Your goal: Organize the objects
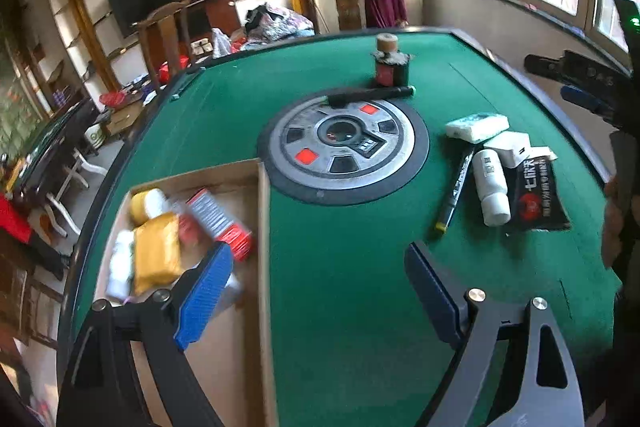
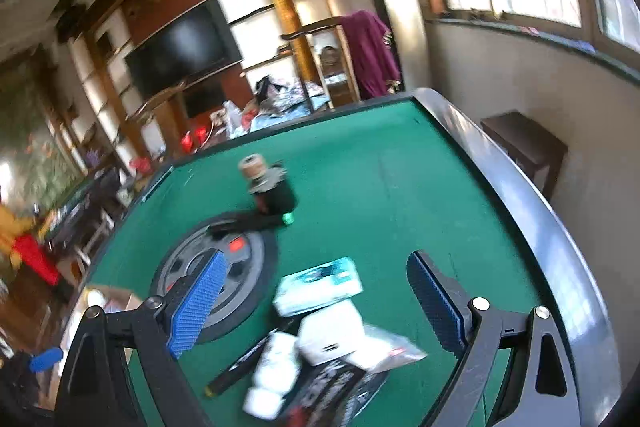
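A cardboard box (image 1: pixel 262 227) lies at the left of the green table and holds a red-and-white packet (image 1: pixel 220 223), a yellow pouch (image 1: pixel 156 255) and white bottles. My left gripper (image 1: pixel 320 291) is open and empty above the box's right wall. At the right lies a pile: a white bottle (image 1: pixel 492 187), a black marker (image 1: pixel 456 187), a tissue pack (image 1: pixel 476 127), a white box (image 1: pixel 512 147) and a black sachet (image 1: pixel 536 195). My right gripper (image 2: pixel 316 303) is open and empty just above that pile, over the tissue pack (image 2: pixel 320 285), the white box (image 2: pixel 332 335) and the bottle (image 2: pixel 272 371).
A round grey hub (image 1: pixel 344 143) sits in the table's middle. A second black marker (image 1: pixel 372 95) and a dark jar (image 1: pixel 390 67) with a tape roll on top lie behind it. The table's raised rim (image 2: pixel 532 227) runs along the right. The right gripper shows at the far right (image 1: pixel 580 83).
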The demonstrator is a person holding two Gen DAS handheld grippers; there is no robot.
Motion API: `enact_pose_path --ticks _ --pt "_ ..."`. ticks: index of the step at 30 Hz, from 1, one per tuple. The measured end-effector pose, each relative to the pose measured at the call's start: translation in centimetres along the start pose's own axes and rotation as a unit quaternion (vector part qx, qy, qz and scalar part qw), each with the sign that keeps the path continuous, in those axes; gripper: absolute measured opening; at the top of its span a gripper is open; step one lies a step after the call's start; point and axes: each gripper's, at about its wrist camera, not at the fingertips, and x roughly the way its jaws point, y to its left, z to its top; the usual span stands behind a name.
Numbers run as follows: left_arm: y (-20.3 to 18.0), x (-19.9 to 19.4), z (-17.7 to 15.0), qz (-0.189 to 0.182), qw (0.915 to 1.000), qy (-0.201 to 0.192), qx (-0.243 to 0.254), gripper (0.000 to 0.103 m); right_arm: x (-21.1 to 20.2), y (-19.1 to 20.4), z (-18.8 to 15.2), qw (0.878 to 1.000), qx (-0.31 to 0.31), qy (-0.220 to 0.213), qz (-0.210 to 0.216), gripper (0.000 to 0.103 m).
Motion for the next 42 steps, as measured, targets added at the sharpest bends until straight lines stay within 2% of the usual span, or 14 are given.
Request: enact_pose_path --ticks 2,3,5,7,9,12,18,23,24,25,27,36,40,42 --pt "-1.5 1.7 0.6 -0.021 0.9996 0.003 0.019 0.087 0.9 -1.6 -0.5 1.0 0.018 0.014 -0.01 0.095" --pt "-2.3 2.6 0.8 -0.027 0.9992 0.005 0.03 0.087 1.6 -2.6 -0.6 0.999 0.03 0.035 -0.015 0.095" --pt "-4.2 4.0 0.9 -0.042 0.9979 0.005 0.049 0.087 2.4 -3.7 -0.8 0.997 0.059 0.054 -0.003 0.095" --pt "-6.0 5.1 1.0 -0.054 0.9964 -0.002 0.065 0.075 2.9 -4.6 -0.9 0.994 0.085 0.071 0.011 0.095" --pt "-7.4 6.0 1.1 -0.058 0.9946 -0.001 0.086 0.064 3.2 -5.0 -1.0 0.993 0.089 0.079 0.008 0.095" --pt "-8.7 7.5 1.2 -0.069 0.9916 0.011 0.109 0.056 3.1 -4.9 -1.2 0.993 0.09 0.079 0.009 0.095" --pt "-10.0 10.3 2.3 -0.098 0.9889 0.032 0.106 0.052 3.5 -4.8 -1.3 0.992 0.093 0.086 0.008 0.095" --pt "-11.6 10.7 2.7 -0.108 0.9888 0.02 0.101 0.051 4.0 -4.8 -1.4 0.992 0.092 0.091 0.001 0.095" --pt "-11.8 10.7 2.7 -0.108 0.989 0.017 0.099 0.044 4.1 -4.7 -1.4 0.991 0.092 0.092 0.001 0.095" --pt "-11.9 10.6 2.7 -0.115 0.9886 0.017 0.096 0.023 4.2 -4.6 -1.5 0.992 0.089 0.093 0.0 0.095" --pt "-11.9 10.5 2.6 -0.119 0.9887 0.025 0.088 0.014 4.4 -4.4 -1.6 0.992 0.083 0.095 -0.004 0.095" --pt "-7.9 7.7 1.7 -0.131 0.9904 0.024 0.034 0.014 4.9 -3.9 -2.0 0.992 0.069 0.102 -0.007 0.095" --pt "-6.2 6.5 -0.2 -0.12 0.9921 0.031 0.024 0.014 5.1 -4.0 -2.1 0.992 0.07 0.105 -0.012 0.095" --pt "-5.4 6.8 -1.1 -0.115 0.9921 0.047 0.015 0.014 5.2 -4.3 -2.2 0.991 0.076 0.108 -0.013 0.095"
